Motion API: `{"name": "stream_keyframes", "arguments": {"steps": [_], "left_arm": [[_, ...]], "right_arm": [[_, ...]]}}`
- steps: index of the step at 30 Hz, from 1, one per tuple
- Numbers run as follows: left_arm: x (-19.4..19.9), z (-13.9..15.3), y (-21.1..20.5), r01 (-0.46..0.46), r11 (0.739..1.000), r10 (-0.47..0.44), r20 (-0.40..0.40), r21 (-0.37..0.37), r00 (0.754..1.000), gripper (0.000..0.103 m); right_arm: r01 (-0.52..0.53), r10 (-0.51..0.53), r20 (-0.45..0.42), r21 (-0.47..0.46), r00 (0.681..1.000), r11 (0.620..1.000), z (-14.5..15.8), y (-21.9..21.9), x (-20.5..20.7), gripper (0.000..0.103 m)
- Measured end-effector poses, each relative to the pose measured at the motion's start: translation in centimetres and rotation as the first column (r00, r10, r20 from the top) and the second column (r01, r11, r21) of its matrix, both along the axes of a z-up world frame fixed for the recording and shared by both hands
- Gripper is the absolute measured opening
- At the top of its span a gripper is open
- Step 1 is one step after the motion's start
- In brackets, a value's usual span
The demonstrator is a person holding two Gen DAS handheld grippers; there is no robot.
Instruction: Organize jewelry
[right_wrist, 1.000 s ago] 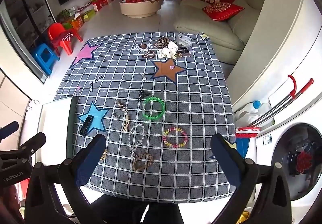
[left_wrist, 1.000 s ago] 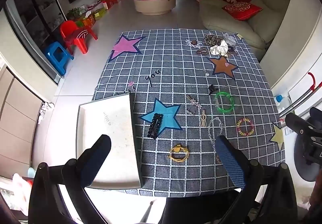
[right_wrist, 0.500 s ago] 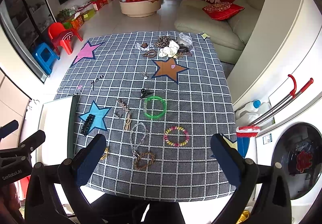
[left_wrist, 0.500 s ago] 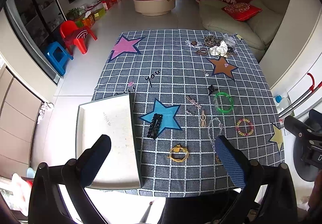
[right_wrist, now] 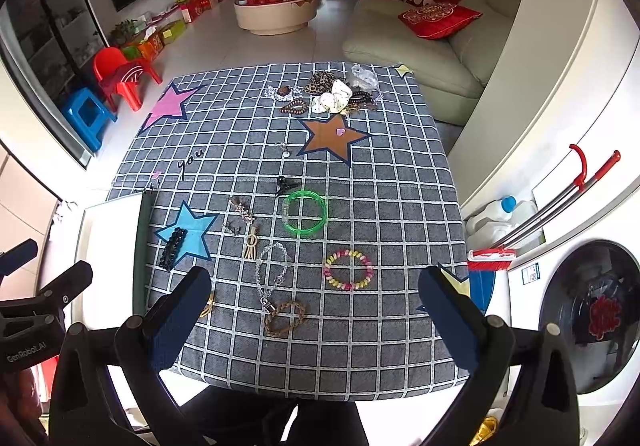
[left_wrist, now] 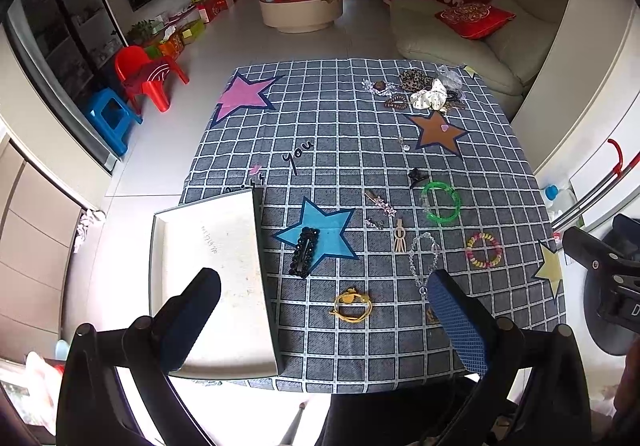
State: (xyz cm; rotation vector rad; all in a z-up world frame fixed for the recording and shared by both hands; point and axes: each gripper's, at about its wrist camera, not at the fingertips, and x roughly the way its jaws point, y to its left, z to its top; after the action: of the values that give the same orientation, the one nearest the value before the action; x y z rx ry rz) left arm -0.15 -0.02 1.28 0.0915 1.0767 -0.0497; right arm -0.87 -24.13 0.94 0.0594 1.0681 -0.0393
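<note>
Both grippers hang above the near edge of a table covered by a grey checked cloth, and both stand wide apart with nothing between the fingers: the left gripper over the near left, the right gripper over the near right. A shallow white tray lies at the near left corner, its right wall beside a blue star printed on the cloth. A black hair clip lies across that star's lower left arm. Nearer the edge is a yellow hair tie. To the right of the star are a small star-studded pin, a wooden clip and a clear bead chain that runs down to a brown braided bracelet. A green bangle lies further in, with a small black claw clip just beyond it. A pink and yellow bead bracelet lies alone to the right of the chain. At the far edge, past an orange star, a heap of scrunchies and bracelets sits together.
</note>
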Motion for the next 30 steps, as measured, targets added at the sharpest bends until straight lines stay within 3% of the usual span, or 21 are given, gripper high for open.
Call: {"name": "stream_keyframes", "arguments": {"steps": [30], "left_arm": [[-0.17,-0.02,0.32,0.001,1.0,-0.001,0.001,-0.002,1.0,0.103]], "right_arm": [[0.002,-0.002,0.002,-0.001,1.0,1.0,0.1,0.08,0.05,0.103]]}}
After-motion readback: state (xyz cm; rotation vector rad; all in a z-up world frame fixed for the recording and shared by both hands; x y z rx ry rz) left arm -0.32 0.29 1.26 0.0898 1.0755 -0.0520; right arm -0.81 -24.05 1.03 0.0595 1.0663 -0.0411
